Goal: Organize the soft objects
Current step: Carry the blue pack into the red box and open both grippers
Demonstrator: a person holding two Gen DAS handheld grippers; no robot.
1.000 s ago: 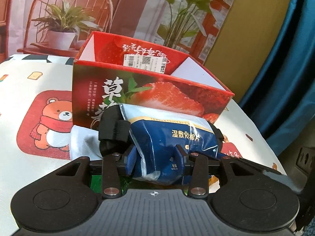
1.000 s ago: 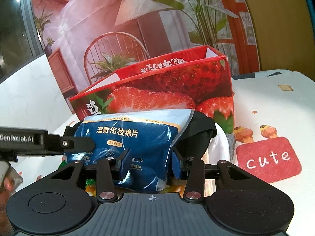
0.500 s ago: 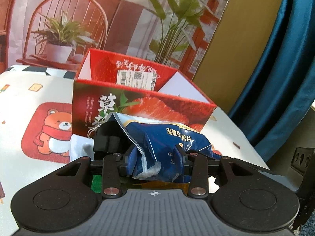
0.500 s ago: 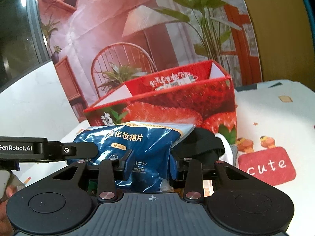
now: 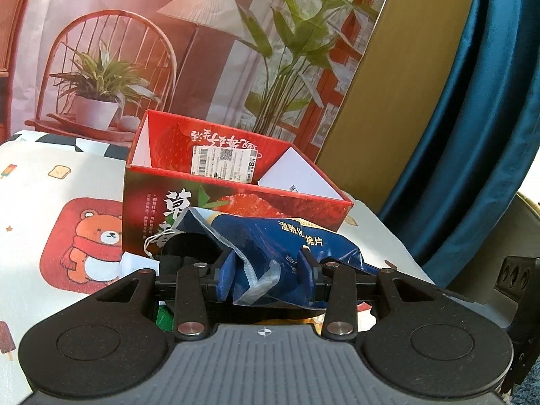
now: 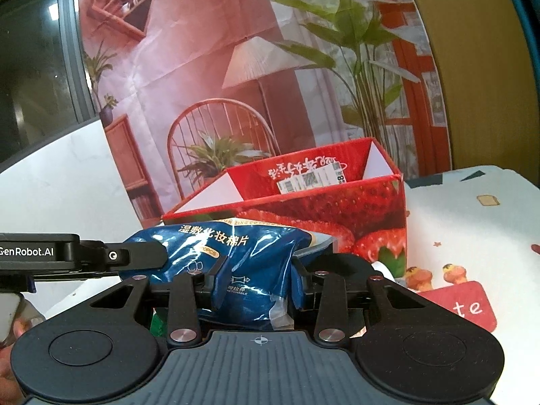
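Left wrist view: left gripper (image 5: 266, 270) jaws clamp the blue cotton-pad pack (image 5: 270, 249), long axis left-right, strawberry box (image 5: 236, 202) opening just above, behind it

Right wrist view: right gripper (image 6: 258, 281) pinches same pack (image 6: 233, 256); box (image 6: 337, 202) lies upper right, approx. equally near both

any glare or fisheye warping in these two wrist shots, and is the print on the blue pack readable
Left wrist: curtain and backdrop edges bow outward; blue pack crumpled, print partly legible. Right wrist: white glare streaks on the pack's film, characters sharp; window frame curves.

Printed backdrop (image 5: 209, 50), blue curtain (image 5: 479, 135)
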